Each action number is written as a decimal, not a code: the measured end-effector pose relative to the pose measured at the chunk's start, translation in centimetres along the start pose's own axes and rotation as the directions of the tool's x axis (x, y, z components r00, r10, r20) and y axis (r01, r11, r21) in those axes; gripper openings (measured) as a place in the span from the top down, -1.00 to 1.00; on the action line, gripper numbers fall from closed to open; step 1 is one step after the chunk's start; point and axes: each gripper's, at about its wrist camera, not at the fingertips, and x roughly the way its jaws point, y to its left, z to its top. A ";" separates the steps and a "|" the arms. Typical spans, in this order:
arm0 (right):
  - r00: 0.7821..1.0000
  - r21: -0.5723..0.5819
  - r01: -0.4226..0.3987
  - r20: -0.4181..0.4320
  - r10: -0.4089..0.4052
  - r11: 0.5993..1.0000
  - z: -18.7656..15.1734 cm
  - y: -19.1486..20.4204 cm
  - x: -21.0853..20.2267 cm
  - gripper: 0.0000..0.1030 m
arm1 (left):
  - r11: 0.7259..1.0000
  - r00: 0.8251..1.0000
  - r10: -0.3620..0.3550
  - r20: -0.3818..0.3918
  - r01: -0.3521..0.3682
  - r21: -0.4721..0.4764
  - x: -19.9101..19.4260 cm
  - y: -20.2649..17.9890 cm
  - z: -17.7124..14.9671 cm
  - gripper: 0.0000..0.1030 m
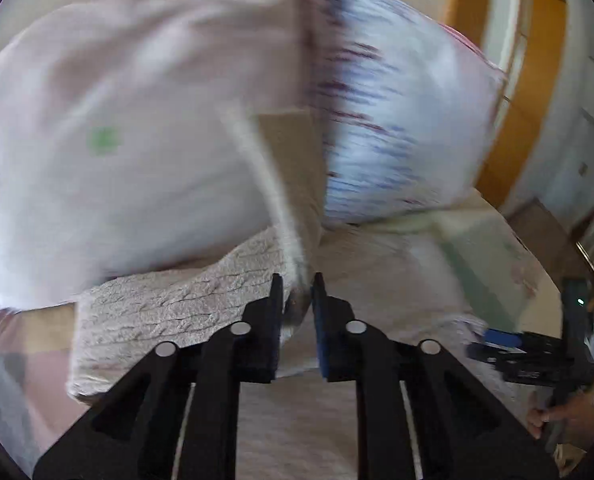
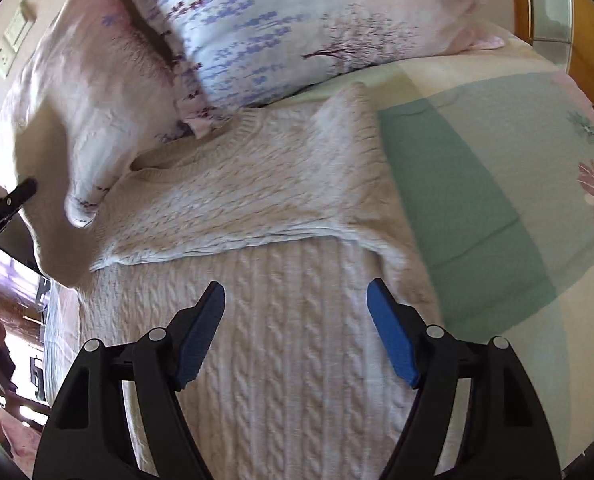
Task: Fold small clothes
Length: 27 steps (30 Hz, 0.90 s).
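A cream cable-knit sweater [image 2: 281,320] lies flat on the bed, with a sleeve or upper part [image 2: 257,196] folded across it. My right gripper [image 2: 296,296] is open and empty, hovering just above the sweater's body. In the left wrist view my left gripper [image 1: 297,288] has its jaws nearly together, pinching an edge of the sweater [image 1: 185,292] at the tips. That view is motion-blurred. The right gripper also shows at the right edge of the left wrist view [image 1: 529,356].
Two floral pillows [image 2: 289,20] [image 2: 85,92] lie at the head of the bed, right behind the sweater. A green and cream bedsheet [image 2: 497,184] spreads to the right. A wooden bed frame [image 2: 589,40] and a wall socket [image 2: 13,40] are at the edges.
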 end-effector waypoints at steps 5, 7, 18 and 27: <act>1.000 0.054 -0.001 -0.009 0.002 0.999 -1.3 -3.4 -1.9 -0.45 | 0.999 0.993 0.039 -0.109 -0.037 0.022 2.0 -3.1 -3.5 -0.05; 1.000 0.068 0.007 -0.019 -0.005 0.998 -2.5 -4.9 -2.9 -0.44 | 0.992 0.991 0.072 -0.116 -0.083 -0.098 -0.8 1.3 -6.8 -0.23; 0.915 0.296 -0.271 -0.217 0.341 0.916 -10.3 -9.1 -4.3 0.32 | 0.821 0.958 -0.099 -0.268 -0.073 -0.566 -7.8 10.0 -23.9 0.15; 0.811 0.454 -0.368 -0.270 0.519 0.812 -15.6 -9.3 -3.9 0.84 | 0.702 0.959 -0.210 -0.193 0.010 -0.712 -9.7 6.8 -28.5 0.73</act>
